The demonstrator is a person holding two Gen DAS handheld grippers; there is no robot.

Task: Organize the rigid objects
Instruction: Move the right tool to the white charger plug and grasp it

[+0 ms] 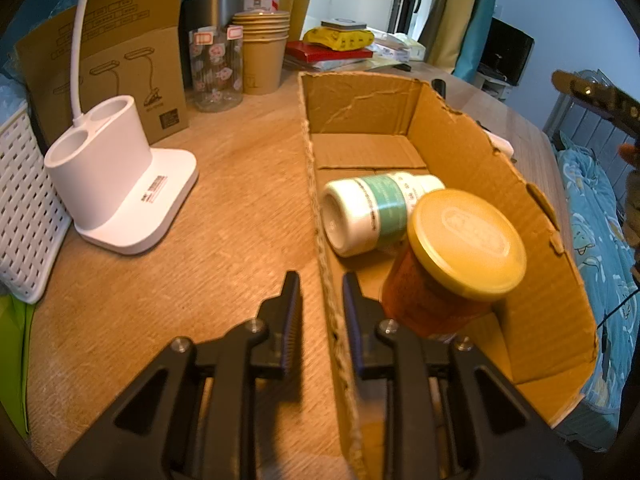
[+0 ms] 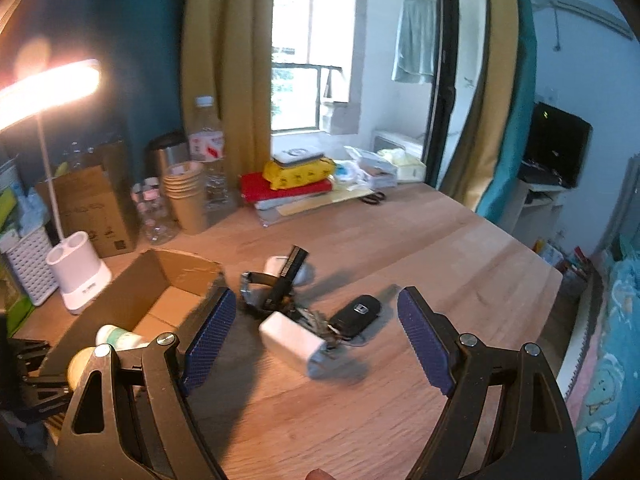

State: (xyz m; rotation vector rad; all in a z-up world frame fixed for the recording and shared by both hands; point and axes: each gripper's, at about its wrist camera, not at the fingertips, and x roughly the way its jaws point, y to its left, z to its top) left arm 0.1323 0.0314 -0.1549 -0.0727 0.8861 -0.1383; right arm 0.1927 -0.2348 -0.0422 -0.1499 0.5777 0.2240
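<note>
Cardboard wall of the box (image 1: 320, 216) runs between your left gripper (image 1: 321, 300) fingers, which are drawn in to a narrow gap and pinch that edge. Inside the box you have two items: one orange jar with a yellow lid (image 1: 466, 240), its base hidden behind the gripper, and one white bottle with a green band (image 1: 378, 210) lying on its side, partly covered by the jar. Your right gripper (image 2: 312, 334) stands spread wide over the wooden table (image 2: 440, 248), holding nothing. Below it lie one white block (image 2: 290, 338), one black car key (image 2: 358, 312) and a dark tangle (image 2: 276, 288) too blurred to count. Five stacked paper cups (image 1: 262, 40) stand at the back.
</note>
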